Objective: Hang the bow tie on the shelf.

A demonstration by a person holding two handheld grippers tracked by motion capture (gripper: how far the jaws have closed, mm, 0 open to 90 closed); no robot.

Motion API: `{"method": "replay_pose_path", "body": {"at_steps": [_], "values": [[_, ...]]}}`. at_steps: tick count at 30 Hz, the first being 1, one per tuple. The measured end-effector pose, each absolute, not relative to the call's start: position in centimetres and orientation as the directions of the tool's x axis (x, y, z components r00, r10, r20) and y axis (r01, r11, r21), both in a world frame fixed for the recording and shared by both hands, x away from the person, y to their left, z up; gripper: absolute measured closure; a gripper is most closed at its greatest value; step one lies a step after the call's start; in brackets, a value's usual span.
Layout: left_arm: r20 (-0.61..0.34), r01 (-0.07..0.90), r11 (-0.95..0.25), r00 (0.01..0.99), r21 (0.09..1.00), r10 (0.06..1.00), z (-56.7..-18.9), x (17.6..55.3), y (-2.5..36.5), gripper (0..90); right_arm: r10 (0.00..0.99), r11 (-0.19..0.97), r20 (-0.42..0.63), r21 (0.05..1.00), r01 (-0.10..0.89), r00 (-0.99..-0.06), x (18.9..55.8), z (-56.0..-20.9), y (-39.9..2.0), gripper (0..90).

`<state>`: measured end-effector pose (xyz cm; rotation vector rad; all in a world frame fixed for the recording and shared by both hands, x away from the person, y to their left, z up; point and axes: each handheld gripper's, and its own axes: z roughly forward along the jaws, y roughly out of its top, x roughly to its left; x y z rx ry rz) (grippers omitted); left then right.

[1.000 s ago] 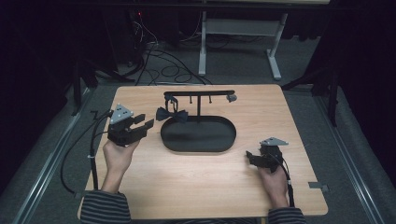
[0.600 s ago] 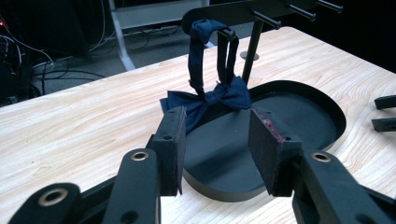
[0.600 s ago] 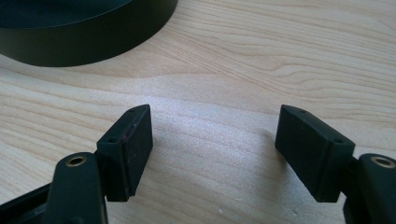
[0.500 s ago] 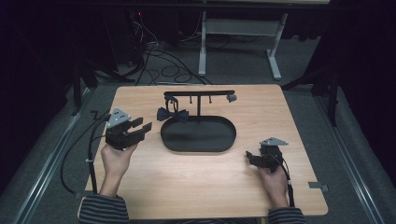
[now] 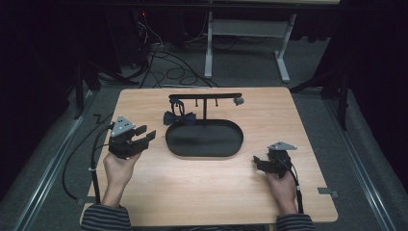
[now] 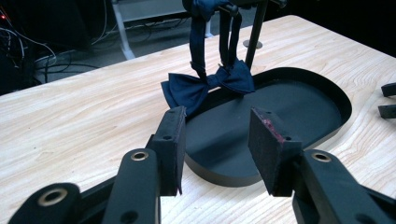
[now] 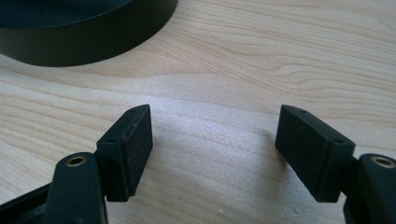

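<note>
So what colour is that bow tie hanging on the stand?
Dark navy blue bow tie, clearest in the left gripper view.

Navy bow tie (image 6: 208,86) hanging on rack (image 5: 204,97)

the high view looks down from above the table (image 5: 308,125). both gripper views sit low and close, sharing the black tray (image 6: 299,107).

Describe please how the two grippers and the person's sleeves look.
Both the left gripper and the right gripper are black, each with a grey three-cornered plate on top and a black cable trailing back along the forearm. Their jaws are flat bars with round rivet holes, ending in dark rectangular pads. The sleeves are striped, dark and light.
</note>
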<state>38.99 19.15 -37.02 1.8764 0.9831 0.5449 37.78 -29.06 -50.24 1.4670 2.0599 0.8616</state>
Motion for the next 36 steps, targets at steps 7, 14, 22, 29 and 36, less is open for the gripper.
{"method": "replay_pose_path", "body": {"at_steps": [7, 14, 22, 29, 36], "values": [[-0.047, 0.419, -0.249, 0.581, 0.873, 0.812, -37.6, 38.8, 19.4, 57.1, 0.947, 0.233, -0.014, 0.719, 0.655, -0.321, 37.8, -50.2, -29.1, 28.7], [-0.061, 0.436, -0.247, 0.581, 0.865, 0.811, -38.6, 38.7, 19.4, 57.2, 0.947, 0.233, -0.014, 0.719, 0.655, -0.321, 37.8, -50.2, -29.1, 28.6], [-0.087, 0.457, -0.234, 0.579, 0.858, 0.81, -39.7, 38.8, 19.5, 57.4, 0.947, 0.233, -0.014, 0.719, 0.655, -0.322, 37.8, -50.2, -29.1, 28.6], [-0.101, 0.468, -0.228, 0.579, 0.854, 0.809, -40.3, 38.9, 19.5, 57.4, 0.947, 0.233, -0.014, 0.719, 0.654, -0.322, 37.8, -50.2, -29.1, 28.6], [-0.123, 0.491, -0.223, 0.577, 0.842, 0.807, -41.3, 39.0, 19.4, 57.4, 0.946, 0.234, -0.015, 0.719, 0.654, -0.322, 37.8, -50.2, -29.1, 28.6]]}}
